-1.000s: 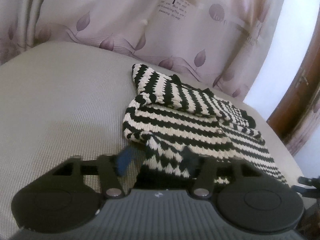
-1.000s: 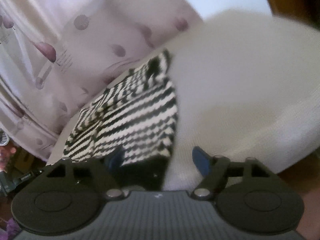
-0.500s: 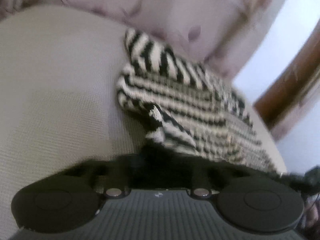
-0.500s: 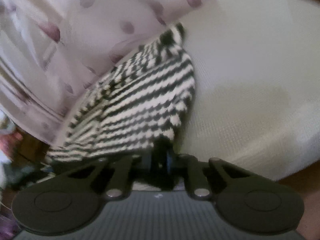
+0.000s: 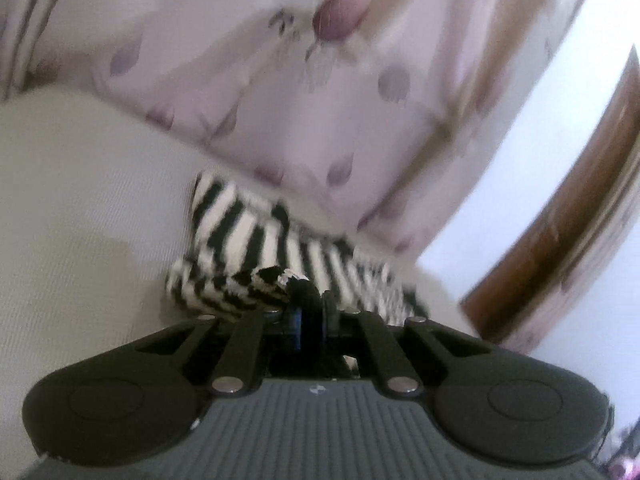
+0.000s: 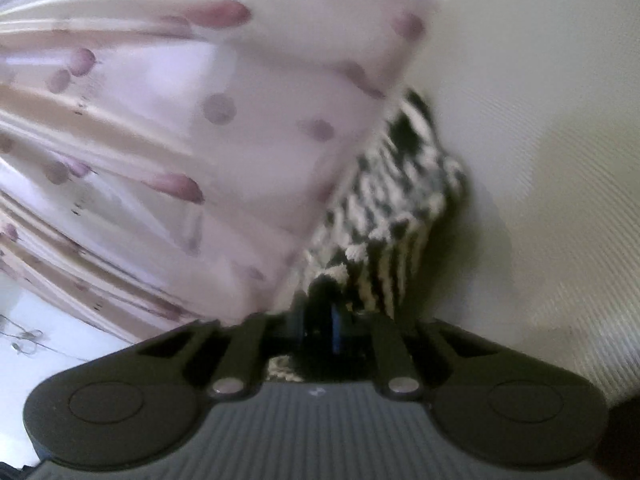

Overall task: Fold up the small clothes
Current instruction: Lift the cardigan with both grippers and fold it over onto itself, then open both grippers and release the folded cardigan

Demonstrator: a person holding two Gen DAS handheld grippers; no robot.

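Observation:
A small black-and-white striped knitted garment [image 5: 256, 248] lies on a beige cushioned surface [image 5: 80, 208]. My left gripper [image 5: 310, 312] is shut on the garment's black hem, which bunches between the jaws. In the right wrist view the same striped garment [image 6: 396, 208] hangs from my right gripper [image 6: 324, 320], which is shut on its dark edge. Both views are blurred by motion. Most of the garment's near part is hidden behind the gripper bodies.
A pale pink curtain with purple leaf prints [image 5: 320, 100] hangs right behind the garment; it also fills the left of the right wrist view [image 6: 160, 140]. A brown wooden frame [image 5: 560, 220] stands at the right. The beige cushion [image 6: 540, 160] spreads to the right.
Both grippers were open around the garment's near edge, then closed on it. They have since lifted the edge and carried it toward the curtain, so the garment looks shorter.

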